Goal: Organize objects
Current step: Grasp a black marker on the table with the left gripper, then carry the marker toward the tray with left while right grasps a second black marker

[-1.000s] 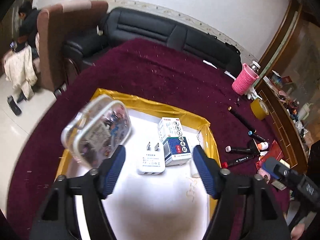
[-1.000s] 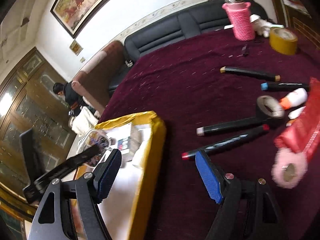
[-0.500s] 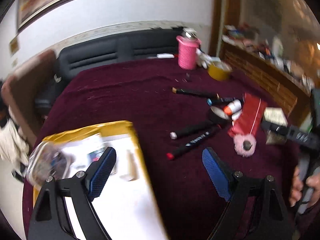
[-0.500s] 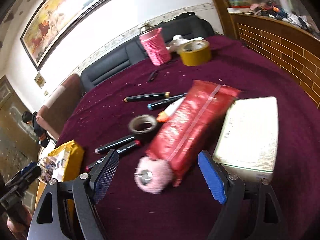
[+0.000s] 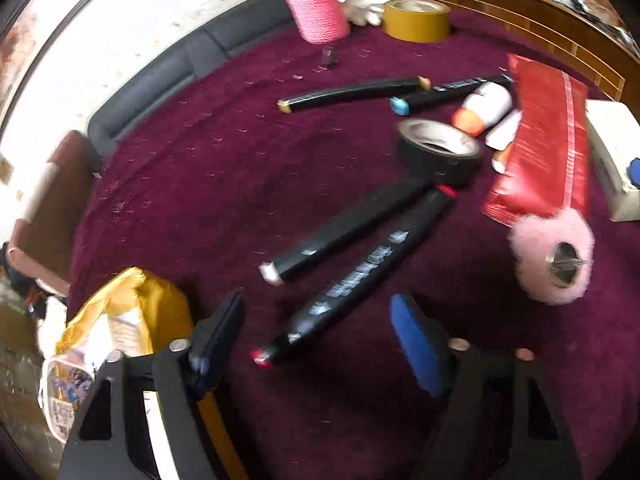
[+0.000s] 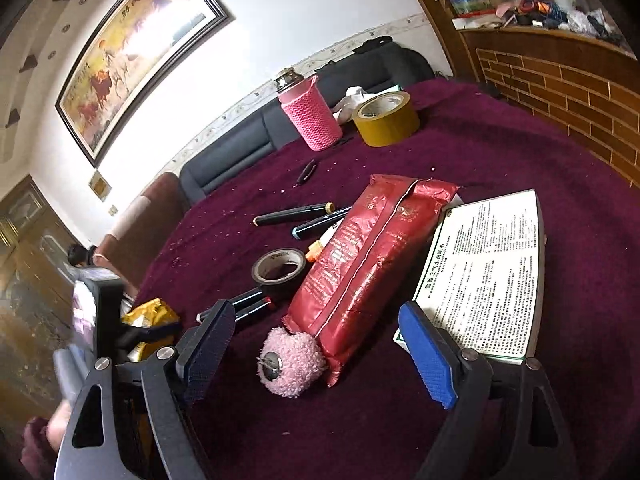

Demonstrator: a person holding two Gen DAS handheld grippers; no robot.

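My left gripper (image 5: pixel 320 344) is open and empty, just above a black marker with a red tip (image 5: pixel 356 280); a second black marker (image 5: pixel 344 232) lies beside it. My right gripper (image 6: pixel 316 356) is open and empty, its jaws either side of a pink fluffy ball (image 6: pixel 290 362) that touches a red packet (image 6: pixel 368 260). The yellow-edged tray (image 5: pixel 132 320) with a clear plastic box (image 5: pixel 64 388) sits at the left. Black tape roll (image 6: pixel 279 270), two more markers (image 6: pixel 294 214) and a white booklet box (image 6: pixel 486 272) lie on the maroon cloth.
A pink knitted bottle (image 6: pixel 310 114) and a yellow tape roll (image 6: pixel 386 118) stand at the far side. A brick-pattern cabinet (image 6: pixel 560 88) rises on the right. A black sofa (image 6: pixel 248 140) and a seated person (image 6: pixel 80 258) are beyond the table.
My left gripper swung right from over the tray to the markers. My right gripper swung right from the markers to the pink ball and red packet.
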